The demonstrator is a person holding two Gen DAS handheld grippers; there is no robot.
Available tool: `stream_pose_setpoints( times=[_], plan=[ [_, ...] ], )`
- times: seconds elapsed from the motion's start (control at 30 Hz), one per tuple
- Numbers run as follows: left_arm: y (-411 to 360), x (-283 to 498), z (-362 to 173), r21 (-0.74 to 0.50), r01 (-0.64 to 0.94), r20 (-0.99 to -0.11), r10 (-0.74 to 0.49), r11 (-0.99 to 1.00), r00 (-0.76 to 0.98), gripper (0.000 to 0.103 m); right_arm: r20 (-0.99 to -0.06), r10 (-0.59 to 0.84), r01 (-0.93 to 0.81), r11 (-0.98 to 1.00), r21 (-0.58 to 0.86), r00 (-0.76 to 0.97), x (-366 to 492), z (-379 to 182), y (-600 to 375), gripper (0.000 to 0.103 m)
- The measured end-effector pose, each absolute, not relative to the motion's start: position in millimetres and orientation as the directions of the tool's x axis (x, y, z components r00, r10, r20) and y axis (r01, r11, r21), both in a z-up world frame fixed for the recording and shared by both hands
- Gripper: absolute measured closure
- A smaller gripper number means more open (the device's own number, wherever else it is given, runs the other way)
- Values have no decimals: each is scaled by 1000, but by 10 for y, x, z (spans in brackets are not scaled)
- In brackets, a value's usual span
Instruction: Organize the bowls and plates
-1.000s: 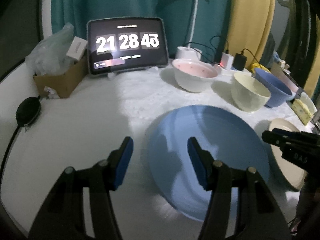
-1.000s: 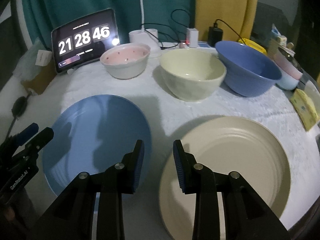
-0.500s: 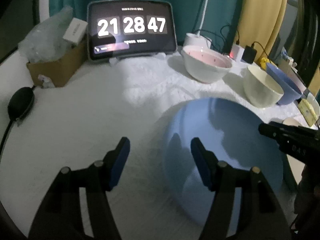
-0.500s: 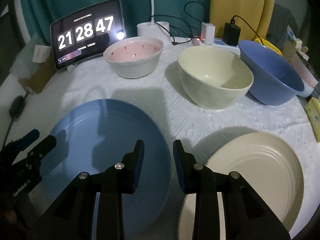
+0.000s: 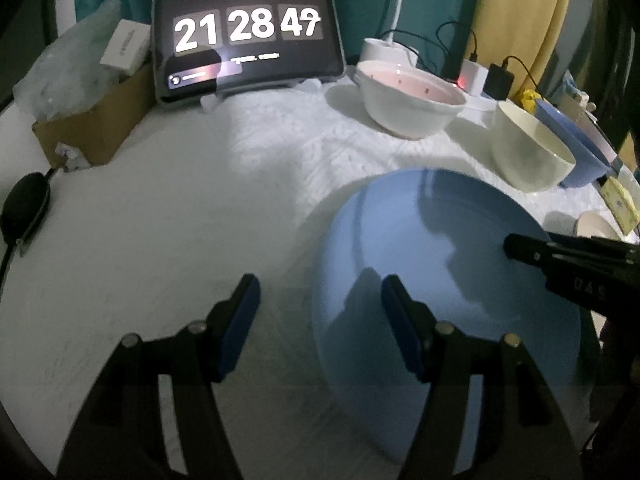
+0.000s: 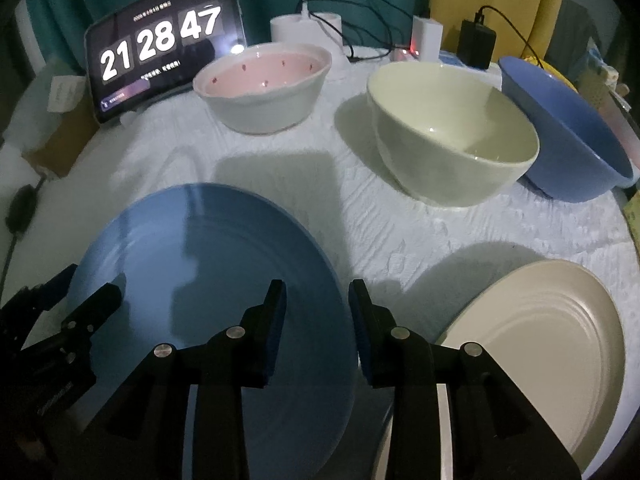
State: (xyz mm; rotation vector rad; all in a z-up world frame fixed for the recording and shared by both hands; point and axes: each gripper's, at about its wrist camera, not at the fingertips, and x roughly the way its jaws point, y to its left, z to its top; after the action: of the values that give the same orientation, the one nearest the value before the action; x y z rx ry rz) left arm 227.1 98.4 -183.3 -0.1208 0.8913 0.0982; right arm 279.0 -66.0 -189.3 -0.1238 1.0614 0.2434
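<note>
surface: white textured tablecloth (image 6: 280, 184) in dim light; teal curtain behind
left gripper (image 5: 316, 312): jaws apart, just widened, holding nothing; they straddle the near-left rim of the blue plate (image 6: 208, 280)
right gripper (image 6: 316, 312): narrower gap, just opening, nothing held; it straddles the plate's right rim
cream plate (image 6: 532, 340): just right of the right gripper; apart from the blue plate
far row: pink-lined bowl (image 6: 264, 88); cream bowl (image 6: 452, 132); blue bowl (image 6: 568, 136); clock tablet (image 6: 164, 40) behind

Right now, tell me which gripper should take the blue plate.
Probably either; I'd lean left. The left gripper is open with the blue plate rim between its fingers. The right gripper straddles the opposite rim with a narrower gap.
</note>
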Motion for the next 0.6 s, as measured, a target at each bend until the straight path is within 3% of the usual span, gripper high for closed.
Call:
stream_pose_setpoints(
  times=[0.1,0.3,0.6],
  plan=[
    [973,2273,-1829,-69,-119,-780,21,990,626,39,-875,133,-261,965,7,466,2792,-1891,-643,67],
    [926,2261,-1817,-79,-77,-774,-12,994,633,58,-870,138,-285,958,-4,474,2736,-1876,-603,69],
    [951,2200,-1783,-93,-91,-768,-14,992,641,60,-865,146,-292,956,0,480,2653,-1826,-608,71]
  ],
)
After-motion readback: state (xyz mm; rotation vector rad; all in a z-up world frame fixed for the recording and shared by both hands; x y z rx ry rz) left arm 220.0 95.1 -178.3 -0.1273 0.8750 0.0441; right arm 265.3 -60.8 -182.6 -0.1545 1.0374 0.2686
